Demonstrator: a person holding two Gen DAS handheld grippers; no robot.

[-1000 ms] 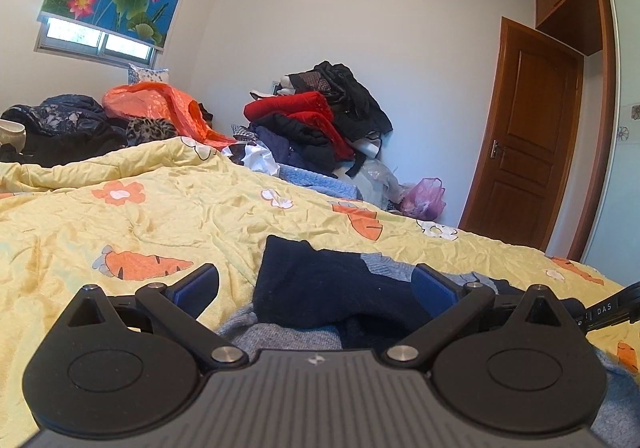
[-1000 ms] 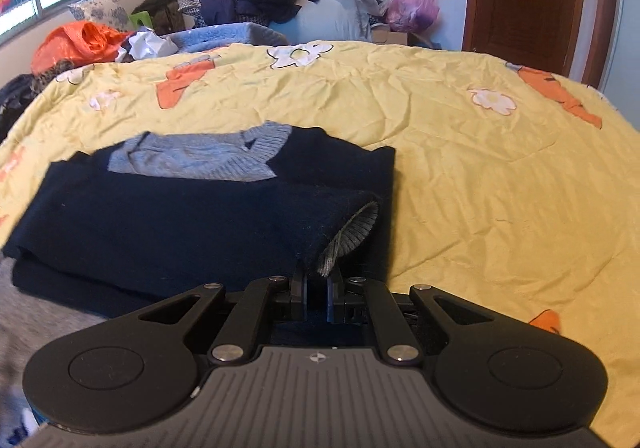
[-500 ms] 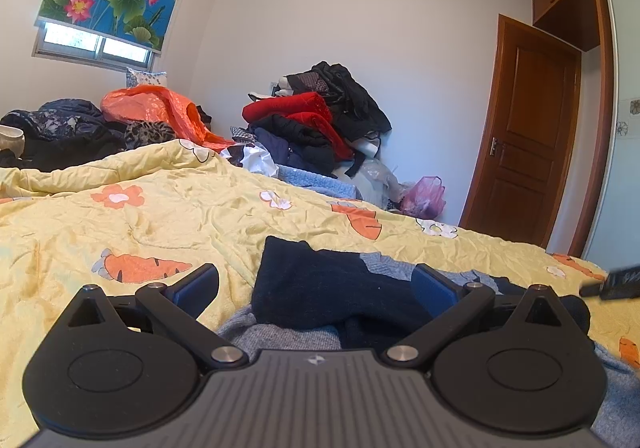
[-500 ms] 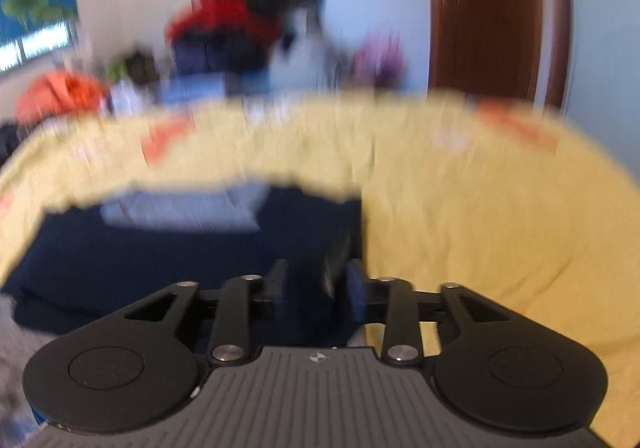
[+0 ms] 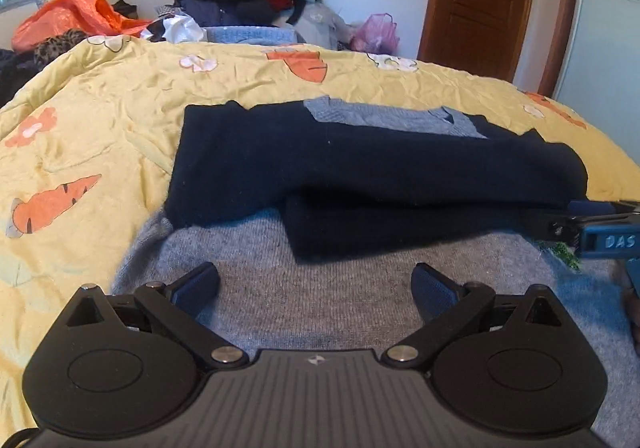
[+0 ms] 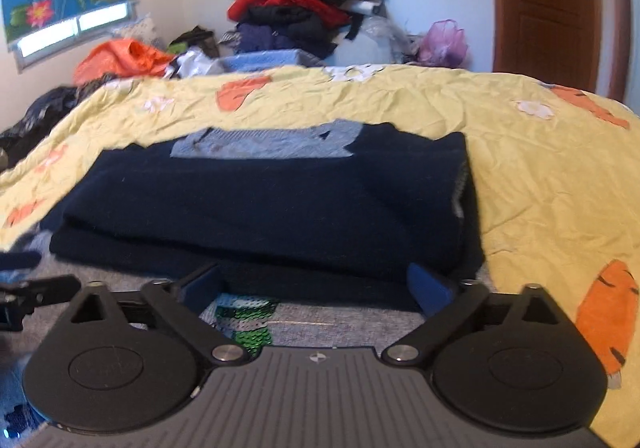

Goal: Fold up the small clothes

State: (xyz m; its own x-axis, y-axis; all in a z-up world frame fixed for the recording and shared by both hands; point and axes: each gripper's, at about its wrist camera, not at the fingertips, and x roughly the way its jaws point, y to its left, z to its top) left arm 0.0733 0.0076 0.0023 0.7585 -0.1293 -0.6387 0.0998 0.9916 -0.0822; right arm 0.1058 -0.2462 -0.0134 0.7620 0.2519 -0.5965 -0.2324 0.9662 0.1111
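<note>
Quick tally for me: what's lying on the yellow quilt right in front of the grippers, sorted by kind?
Sweaters, grey body with navy sleeves folded across: 1
Grippers, both open and empty: 2, left gripper, right gripper
Green sequin patches on the sweater: 1
Total: 4

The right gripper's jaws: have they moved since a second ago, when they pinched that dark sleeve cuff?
Yes. The right gripper has just been opening: its jaws now stand wide with nothing pinched, and the navy sleeve lies folded across the sweater on the yellow bedspread.

Black grippers (image 5: 316, 284), seemingly blue pads (image 5: 430, 290)
</note>
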